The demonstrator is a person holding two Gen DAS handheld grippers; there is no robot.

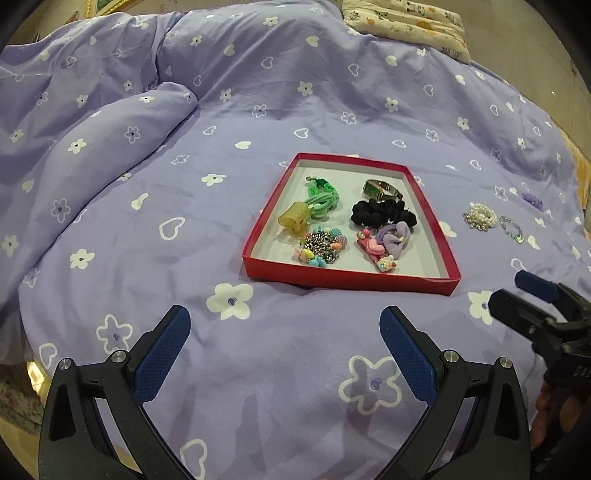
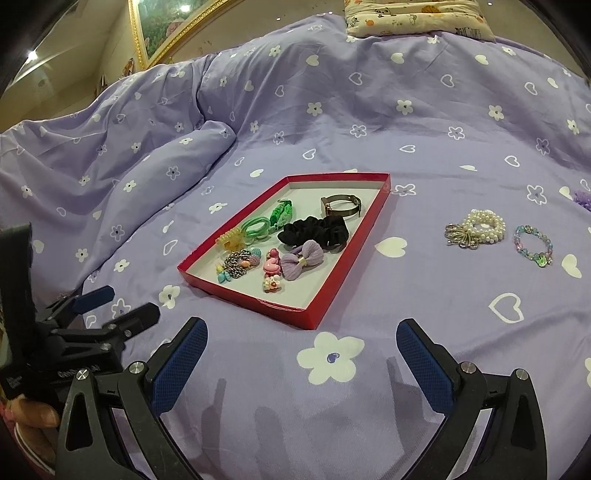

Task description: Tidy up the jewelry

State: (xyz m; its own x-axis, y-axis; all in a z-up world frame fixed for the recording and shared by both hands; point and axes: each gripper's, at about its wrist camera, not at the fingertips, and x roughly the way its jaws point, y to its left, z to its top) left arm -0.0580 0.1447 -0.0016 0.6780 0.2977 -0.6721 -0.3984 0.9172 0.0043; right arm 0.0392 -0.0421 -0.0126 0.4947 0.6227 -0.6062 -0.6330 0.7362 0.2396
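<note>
Most pieces lie in the tray (image 2: 207,254); right of it wait the pearls (image 2: 480,227), bead bracelet (image 2: 533,245), perhaps a purple clip (image 2: 583,199). Both grippers (image 1: 284,332) (image 2: 301,341) gape wide, empty.

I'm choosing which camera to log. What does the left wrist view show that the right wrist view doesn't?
Only the left wrist view shows the right claw from the side, at its right edge. Only the right wrist view shows a gold picture frame and the left claw. Both show the red box of hair accessories, plus the pearl bracelet and beaded bracelet lying on the purple duvet outside it.
</note>
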